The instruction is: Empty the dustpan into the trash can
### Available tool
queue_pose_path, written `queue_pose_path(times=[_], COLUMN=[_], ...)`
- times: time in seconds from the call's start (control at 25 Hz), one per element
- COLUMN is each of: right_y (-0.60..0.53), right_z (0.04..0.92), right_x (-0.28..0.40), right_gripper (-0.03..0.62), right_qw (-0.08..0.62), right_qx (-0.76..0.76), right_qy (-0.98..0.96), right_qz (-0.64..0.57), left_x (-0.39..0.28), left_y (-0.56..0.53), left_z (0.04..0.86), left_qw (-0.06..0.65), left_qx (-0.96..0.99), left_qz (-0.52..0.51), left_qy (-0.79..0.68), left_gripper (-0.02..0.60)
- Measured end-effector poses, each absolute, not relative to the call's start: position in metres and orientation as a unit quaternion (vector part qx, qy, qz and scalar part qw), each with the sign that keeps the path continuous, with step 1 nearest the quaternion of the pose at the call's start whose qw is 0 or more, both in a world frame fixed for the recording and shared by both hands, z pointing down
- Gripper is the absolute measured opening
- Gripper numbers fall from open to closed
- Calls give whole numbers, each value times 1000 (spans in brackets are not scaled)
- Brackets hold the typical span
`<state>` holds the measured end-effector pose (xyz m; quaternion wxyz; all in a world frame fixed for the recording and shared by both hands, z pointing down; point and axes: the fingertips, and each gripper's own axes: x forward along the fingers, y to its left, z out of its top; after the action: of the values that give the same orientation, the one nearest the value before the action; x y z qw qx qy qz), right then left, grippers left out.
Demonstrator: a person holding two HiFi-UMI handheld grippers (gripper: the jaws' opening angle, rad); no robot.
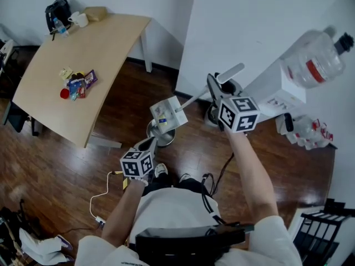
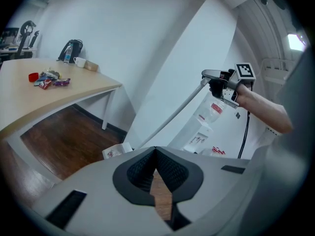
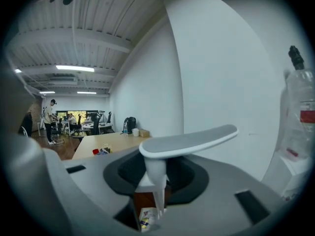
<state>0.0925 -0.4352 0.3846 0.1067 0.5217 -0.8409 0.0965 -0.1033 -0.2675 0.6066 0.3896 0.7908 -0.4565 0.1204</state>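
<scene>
A white dustpan [image 1: 168,114] on a long grey handle [image 1: 199,97] hangs tilted over a small metal trash can [image 1: 164,138] on the wood floor. My right gripper [image 1: 215,85] is shut on the top of that handle, below its flat grip [image 3: 187,141]. In the right gripper view the pan [image 3: 146,218] shows far below the jaws with a bit of litter in it. My left gripper [image 1: 148,144] hovers just left of the can with its jaws together and nothing between them. From the left gripper view I see the pan's edge [image 2: 117,151] and the right gripper [image 2: 220,84].
A curved wooden table [image 1: 105,43] with snack wrappers [image 1: 76,85], a mug and a black bag stands at the left. A white wall corner is straight ahead. A water dispenser with a big bottle [image 1: 316,65] stands at the right. A white cable [image 1: 102,195] lies on the floor.
</scene>
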Motion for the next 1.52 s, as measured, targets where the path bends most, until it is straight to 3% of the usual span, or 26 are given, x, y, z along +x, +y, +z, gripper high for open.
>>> queue_pose_path(times=[0.4, 1.52], right_y=[-420, -277], right_z=[384, 398], right_x=[91, -4], right_gripper=[115, 115], right_qw=[108, 137], right_qx=[517, 512], right_qy=[-847, -848], right_qz=[66, -28], left_x=[-98, -158], left_y=[-239, -133], left_z=[575, 541], left_qw=[366, 369], left_qx=[776, 758], left_qz=[92, 81], left_qy=[-505, -532], left_gripper=[-5, -5])
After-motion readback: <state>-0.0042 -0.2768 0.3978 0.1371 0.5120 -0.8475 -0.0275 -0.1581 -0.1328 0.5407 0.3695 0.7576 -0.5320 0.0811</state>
